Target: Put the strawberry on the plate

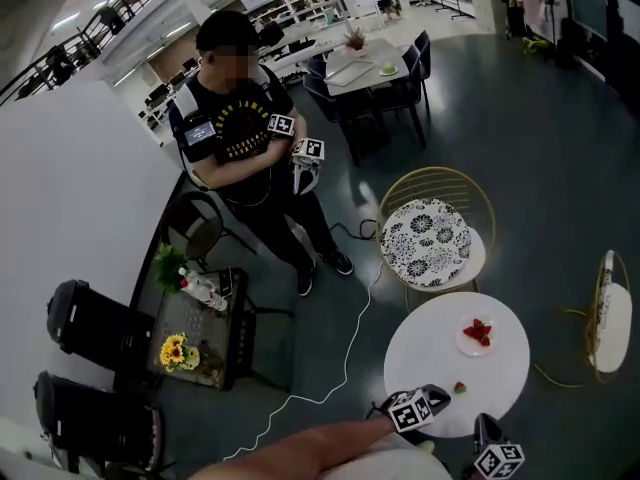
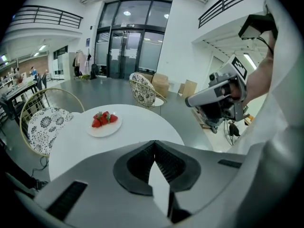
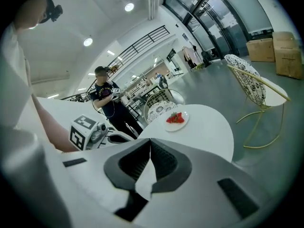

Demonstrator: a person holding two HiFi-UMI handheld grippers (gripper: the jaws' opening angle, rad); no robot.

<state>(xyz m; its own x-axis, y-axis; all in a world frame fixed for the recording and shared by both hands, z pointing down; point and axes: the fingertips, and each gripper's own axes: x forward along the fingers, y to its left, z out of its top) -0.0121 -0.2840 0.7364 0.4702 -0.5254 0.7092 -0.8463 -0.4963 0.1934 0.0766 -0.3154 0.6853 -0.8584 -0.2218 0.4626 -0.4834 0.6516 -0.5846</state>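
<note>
Left tongs (image 2: 153,151) and right tongs (image 3: 150,151) both closed (empty), plate (image 1: 469,349) holding red strawberries (image 1: 478,332), 1 strawberry (image 1: 460,388) loose on table (image 1: 430,348)

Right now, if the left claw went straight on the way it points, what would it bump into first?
Most likely the white round table, its bare top just beside the plate of strawberries, though depth is hard to judge.

Left gripper (image 2: 154,148) and right gripper (image 3: 149,144): light grey moulded housings with black ribbed pads (image 2: 167,161) set in a dark recess. Each unit carries a white marker cube (image 1: 412,411) printed with black square patterns. A white sleeve (image 3: 19,80) fills the left edge of the right gripper view.
</note>
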